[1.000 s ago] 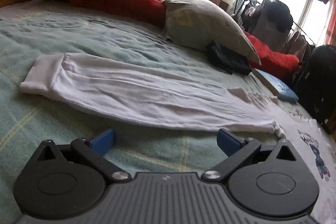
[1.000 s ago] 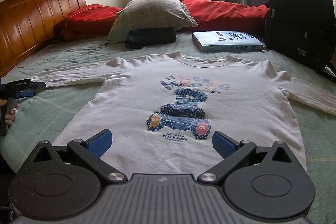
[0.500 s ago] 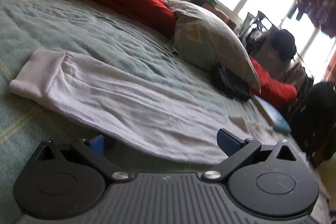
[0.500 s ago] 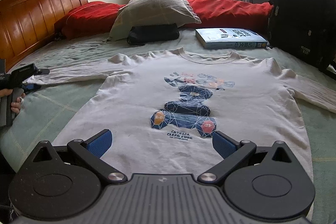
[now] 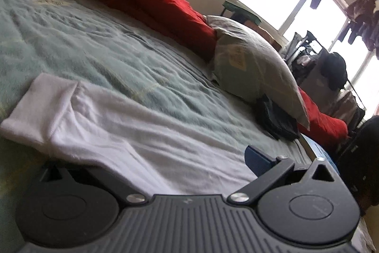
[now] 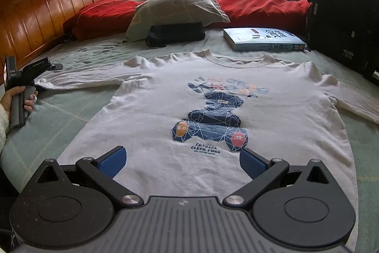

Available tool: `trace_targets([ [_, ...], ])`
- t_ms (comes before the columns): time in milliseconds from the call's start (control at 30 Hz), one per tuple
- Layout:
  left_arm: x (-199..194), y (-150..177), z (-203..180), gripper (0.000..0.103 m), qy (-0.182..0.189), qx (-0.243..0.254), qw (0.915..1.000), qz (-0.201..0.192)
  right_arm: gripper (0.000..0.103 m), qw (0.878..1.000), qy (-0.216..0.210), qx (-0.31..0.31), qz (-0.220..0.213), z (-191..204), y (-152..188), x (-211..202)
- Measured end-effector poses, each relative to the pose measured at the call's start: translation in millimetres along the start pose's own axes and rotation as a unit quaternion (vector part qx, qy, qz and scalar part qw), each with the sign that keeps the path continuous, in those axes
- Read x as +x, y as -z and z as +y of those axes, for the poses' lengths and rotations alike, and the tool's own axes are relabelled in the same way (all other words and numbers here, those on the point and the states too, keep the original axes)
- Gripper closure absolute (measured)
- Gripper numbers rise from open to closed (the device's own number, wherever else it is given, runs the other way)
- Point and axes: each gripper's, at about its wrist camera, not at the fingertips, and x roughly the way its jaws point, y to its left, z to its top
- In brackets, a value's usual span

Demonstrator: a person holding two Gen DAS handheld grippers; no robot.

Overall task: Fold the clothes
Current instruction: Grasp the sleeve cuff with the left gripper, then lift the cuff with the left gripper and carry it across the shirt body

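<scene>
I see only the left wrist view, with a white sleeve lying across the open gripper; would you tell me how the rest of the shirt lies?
Observer: The shirt lies flat on the bed, print side up, with its collar toward the pillow.
Operator: Thank you. Where is the other sleeve?
Observer: The right sleeve stretches out sideways to the right and is not yet folded.
Operator: And what is the right gripper doing?
Observer: The right gripper is open over the shirt's hem and holds nothing.
</scene>
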Motion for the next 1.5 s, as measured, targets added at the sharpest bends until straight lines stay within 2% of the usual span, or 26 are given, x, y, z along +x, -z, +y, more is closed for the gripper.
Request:
trace_targets([
  [133, -1, -1, -7, 0.001, -0.013, 0.004, 0.9999, -0.001, 0.0, 1.0, -0.001, -0.003, -0.002, -1, 1, -1],
  [333, -1, -6, -15, 0.001, -0.008, -0.001, 0.9999, 0.009, 0.0, 1.0, -0.006, 0.004, -0.001, -4, 2, 0],
  [467, -2, -17, -22, 0.001, -0.001, -0.012, 0.9999, -0.001, 0.0, 1.0, -0.006, 0.004, -0.005, -5, 3, -3],
  [600, -7, -19, -35, 0.001, 0.01, -0.001, 0.9999, -0.009, 0.0, 1.0, -0.009, 0.004, -0.007, -8, 3, -6],
  [900, -19, -20, -83, 0.001, 0.041, 0.043, 0.9982, -0.006, 0.0, 1.0, -0.027, -0.016, 0.002, -5, 6, -13],
  [1100, -22, -24, -115, 0.001, 0.051, 0.061, 0.9968, 0.0, 0.0, 0.998, -0.042, -0.033, 0.04, -4, -1, -12],
  [1333, -21, -24, -154, 0.001, 0.053, 0.079, 0.9954, 0.01, 0.0, 0.997, -0.059, -0.029, 0.04, -7, 2, -17],
  [1500, -21, -21, -184, 0.001, 0.058, 0.089, 0.9942, 0.013, 0.0, 0.998, -0.059, -0.01, 0.037, -24, 12, -24],
])
